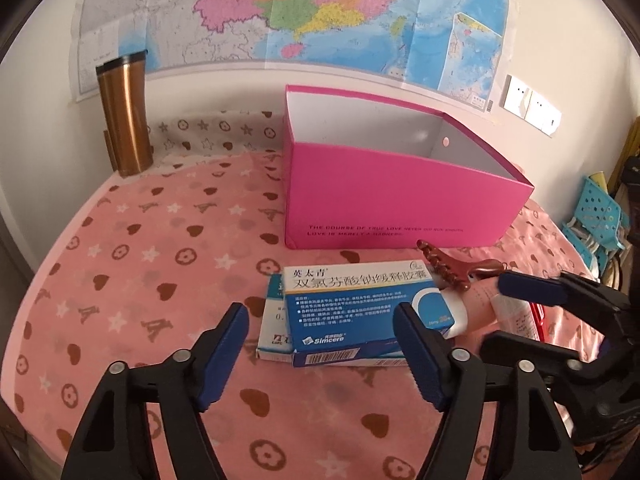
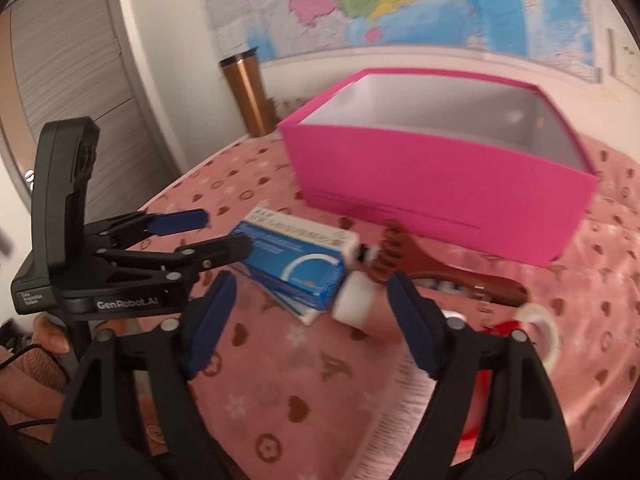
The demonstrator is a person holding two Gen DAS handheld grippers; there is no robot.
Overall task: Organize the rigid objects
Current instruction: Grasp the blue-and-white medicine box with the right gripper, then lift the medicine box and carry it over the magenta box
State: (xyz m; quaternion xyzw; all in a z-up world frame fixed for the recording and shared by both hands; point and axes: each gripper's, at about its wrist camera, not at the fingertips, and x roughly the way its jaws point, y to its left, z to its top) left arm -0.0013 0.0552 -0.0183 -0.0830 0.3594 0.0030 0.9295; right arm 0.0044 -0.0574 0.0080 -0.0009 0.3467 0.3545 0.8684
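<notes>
An open pink box (image 1: 384, 196) with a white inside stands on the pink patterned cloth; it also shows in the right wrist view (image 2: 432, 188). In front of it lie a blue-and-white medicine box (image 1: 352, 312) on top of a smaller white one (image 1: 272, 320), a brown wooden comb-like tool (image 1: 452, 272), and a pink tube with a white cap (image 2: 356, 300). My left gripper (image 1: 322, 332) is open just short of the medicine box (image 2: 296, 268). My right gripper (image 2: 312, 300) is open, above the tube; it shows at the right in the left wrist view (image 1: 496, 312).
A copper tumbler (image 1: 124, 116) stands at the back left by the wall. A map hangs on the wall (image 1: 300, 8). A tape roll (image 2: 540, 332) and a red item lie right of the tube. A blue plastic basket (image 1: 596, 216) sits beyond the right edge.
</notes>
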